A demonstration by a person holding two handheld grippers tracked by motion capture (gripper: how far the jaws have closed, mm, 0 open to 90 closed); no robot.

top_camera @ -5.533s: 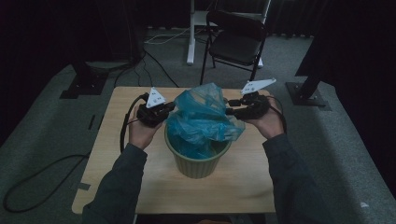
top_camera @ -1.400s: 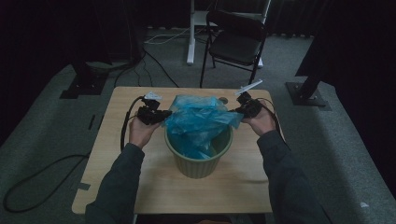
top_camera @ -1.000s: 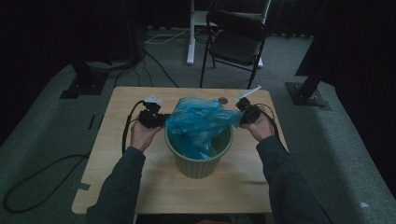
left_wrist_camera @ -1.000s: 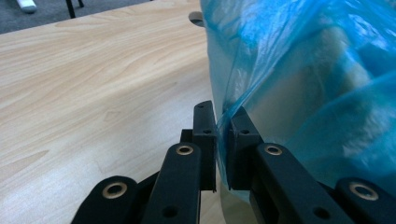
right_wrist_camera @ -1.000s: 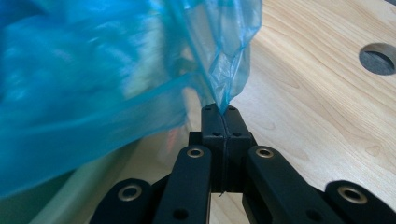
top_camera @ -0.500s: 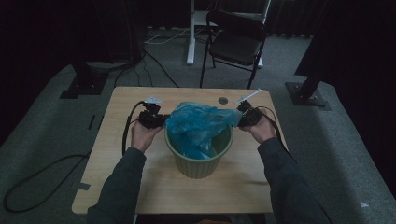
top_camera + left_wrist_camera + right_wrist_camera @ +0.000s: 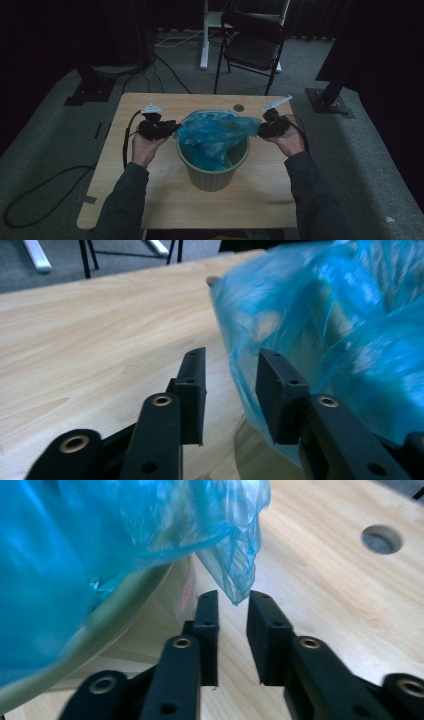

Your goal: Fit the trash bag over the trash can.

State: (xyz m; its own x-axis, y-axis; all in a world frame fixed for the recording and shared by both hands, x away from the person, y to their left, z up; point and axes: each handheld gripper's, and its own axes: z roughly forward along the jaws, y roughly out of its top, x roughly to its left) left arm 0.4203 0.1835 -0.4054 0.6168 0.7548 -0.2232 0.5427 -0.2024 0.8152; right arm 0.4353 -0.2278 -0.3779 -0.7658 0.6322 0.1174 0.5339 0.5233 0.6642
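Observation:
A pale green bin (image 7: 212, 172) stands mid-table with a blue plastic bag (image 7: 215, 132) spread over its mouth and sagging inside. My left gripper (image 7: 172, 129) sits at the bag's left edge and my right gripper (image 7: 260, 131) at its right edge. In the left gripper view the jaws (image 7: 227, 385) stand apart, having just been opening; the bag's edge (image 7: 320, 330) hangs loose in the gap, unpressed. In the right gripper view the jaws (image 7: 232, 617) have also just been opening. A bag corner (image 7: 235, 580) dangles just above their gap, beside the bin wall (image 7: 140, 630).
The wooden table (image 7: 150, 200) has a round hole (image 7: 239, 107) near its far edge. A black folding chair (image 7: 255, 45) and a white desk leg (image 7: 205, 35) stand behind it. Cables trail over the grey carpet at left.
The bag has come down from above the bin onto its rim. Both grippers, shut on the bag's edges before, now have their jaws apart and have let go.

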